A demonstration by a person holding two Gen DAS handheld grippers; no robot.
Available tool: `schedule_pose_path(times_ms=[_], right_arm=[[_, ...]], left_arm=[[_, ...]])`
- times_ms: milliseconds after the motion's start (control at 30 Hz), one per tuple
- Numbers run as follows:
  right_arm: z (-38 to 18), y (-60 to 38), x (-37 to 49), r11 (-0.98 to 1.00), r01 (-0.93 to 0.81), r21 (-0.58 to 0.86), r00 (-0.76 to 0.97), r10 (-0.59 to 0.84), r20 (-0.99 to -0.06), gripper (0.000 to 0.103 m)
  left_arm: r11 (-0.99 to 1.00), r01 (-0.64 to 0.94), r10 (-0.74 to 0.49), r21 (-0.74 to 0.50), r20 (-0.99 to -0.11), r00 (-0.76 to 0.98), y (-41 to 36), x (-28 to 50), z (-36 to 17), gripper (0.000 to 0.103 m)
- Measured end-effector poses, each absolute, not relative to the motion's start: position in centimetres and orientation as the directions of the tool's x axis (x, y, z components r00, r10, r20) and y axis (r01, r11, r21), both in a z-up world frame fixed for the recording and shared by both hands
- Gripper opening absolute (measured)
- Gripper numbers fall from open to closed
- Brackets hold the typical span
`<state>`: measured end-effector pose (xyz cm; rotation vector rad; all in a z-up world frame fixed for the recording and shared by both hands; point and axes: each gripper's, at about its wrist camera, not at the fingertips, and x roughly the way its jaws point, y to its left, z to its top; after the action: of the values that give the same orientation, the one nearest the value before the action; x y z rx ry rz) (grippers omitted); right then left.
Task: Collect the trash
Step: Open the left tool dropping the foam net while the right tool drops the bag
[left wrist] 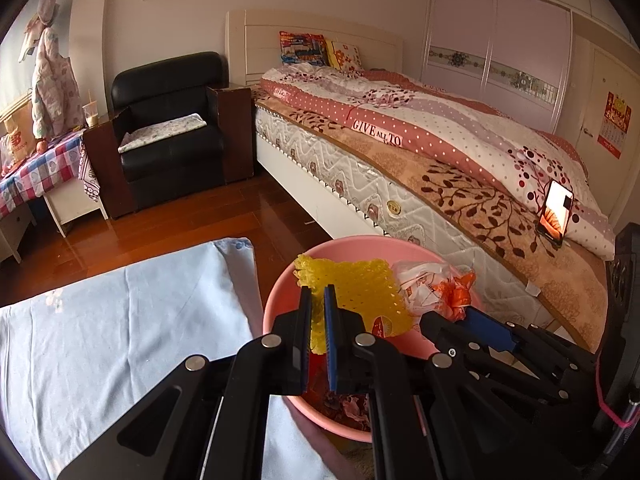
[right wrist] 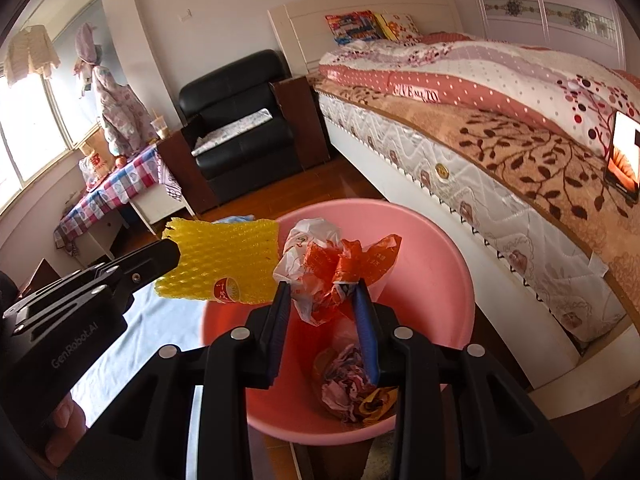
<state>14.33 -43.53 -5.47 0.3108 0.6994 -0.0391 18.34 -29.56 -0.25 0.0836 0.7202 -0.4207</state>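
we have our left tongs (left wrist: 318, 300) clenched on a yellow foam net (left wrist: 360, 292), which hangs over the near-left rim of the pink basin (right wrist: 432, 248). our right tongs (right wrist: 322, 294) are clamped on a crumpled white-and-orange plastic bag (right wrist: 332, 264), held above the basin's open middle with more wrappers (right wrist: 352, 380) lying in the bottom. the basin sits just off the right edge of the pale blue cloth (left wrist: 120, 320), close beside the bed (left wrist: 400, 200), with bare wooden floor (left wrist: 180, 220) open beyond its far rim.
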Motion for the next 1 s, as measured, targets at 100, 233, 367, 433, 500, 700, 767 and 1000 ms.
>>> schedule_pose_path(times_ms=[100, 233, 367, 433, 500, 700, 767, 1000], right_arm=[[-6.5, -44.0, 14.8, 0.952, 0.151, 0.266, 0.749, 0.065, -0.659, 0.032], [-7.3, -44.4, 15.4, 0.954, 0.159, 0.255, 0.736, 0.058, -0.675, 0.032], [-7.9, -44.8, 15.8, 0.954, 0.164, 0.250, 0.727, 0.054, -0.684, 0.032], [-8.1, -44.9, 16.1, 0.955, 0.160, 0.249, 0.722, 0.059, -0.689, 0.032], [-8.2, -44.9, 16.3, 0.957, 0.158, 0.242, 0.718, 0.057, -0.694, 0.033], [-8.6, -44.8, 16.7, 0.959, 0.179, 0.221, 0.705, 0.032, -0.708, 0.039], [-8.7, -44.8, 16.6, 0.957, 0.180, 0.228, 0.706, 0.036, -0.708, 0.041], [-8.1, -44.8, 16.0, 0.953, 0.184, 0.240, 0.717, 0.037, -0.697, 0.046]], left_arm=[[0.912, 0.405, -0.344, -0.072, -0.671, 0.656, -30.1, 18.9, -1.2, 0.006], [0.910, 0.409, -0.343, -0.069, -0.681, 0.647, -30.7, 19.4, -2.2, 0.006], [0.908, 0.413, -0.340, -0.067, -0.691, 0.637, -31.3, 19.8, -2.9, 0.006], [0.910, 0.409, -0.338, -0.068, -0.695, 0.635, -31.4, 20.0, -3.1, 0.006], [0.910, 0.408, -0.342, -0.076, -0.696, 0.632, -31.3, 20.3, -3.4, 0.007], [0.908, 0.409, -0.357, -0.093, -0.683, 0.637, -31.3, 20.4, -3.4, 0.029], [0.907, 0.408, -0.364, -0.102, -0.678, 0.639, -31.1, 20.4, -3.3, 0.036], [0.912, 0.395, -0.362, -0.114, -0.675, 0.642, -30.6, 20.3, -2.9, 0.044]])
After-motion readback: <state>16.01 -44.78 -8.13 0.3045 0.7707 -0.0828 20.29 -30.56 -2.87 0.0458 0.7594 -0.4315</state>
